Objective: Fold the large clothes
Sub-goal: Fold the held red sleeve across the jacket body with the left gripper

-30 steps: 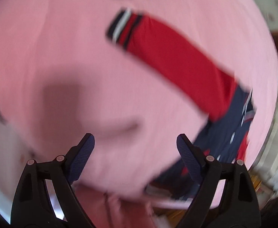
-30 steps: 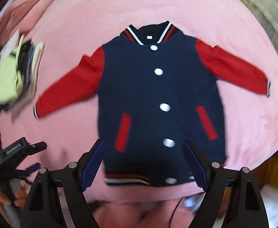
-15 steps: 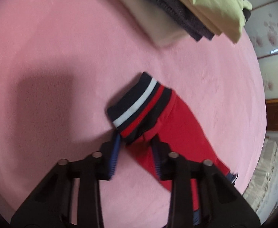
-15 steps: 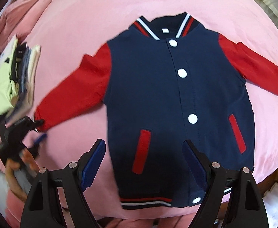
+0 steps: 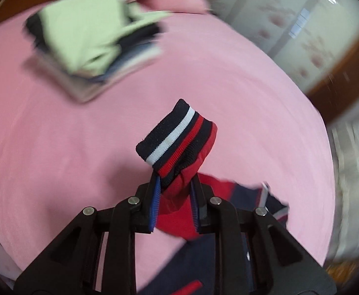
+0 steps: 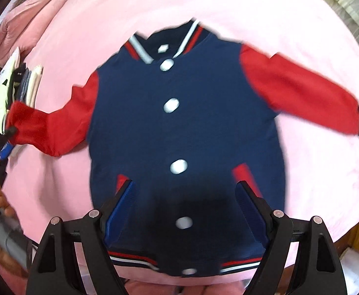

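A navy varsity jacket (image 6: 184, 127) with red sleeves and white snaps lies front-up on the pink bed cover (image 6: 302, 196). My left gripper (image 5: 175, 184) is shut on the jacket's left sleeve just behind its striped cuff (image 5: 177, 137) and holds it lifted off the cover. In the right wrist view the left gripper (image 6: 6, 135) shows at the far left holding the raised red sleeve (image 6: 46, 127). My right gripper (image 6: 184, 196) is open and empty, hovering above the jacket's lower front. The other sleeve (image 6: 297, 91) lies flat to the right.
A stack of folded clothes (image 5: 91, 39) with a pale green piece on top sits on the cover beyond the held cuff; it also shows in the right wrist view (image 6: 14, 86). Pink pillows (image 6: 24, 24) lie at the far left. The bed edge runs along the right.
My left gripper closed on the sleeve at the cuff and lifted it off the cover. My right gripper moved closer over the jacket's lower front, staying open.
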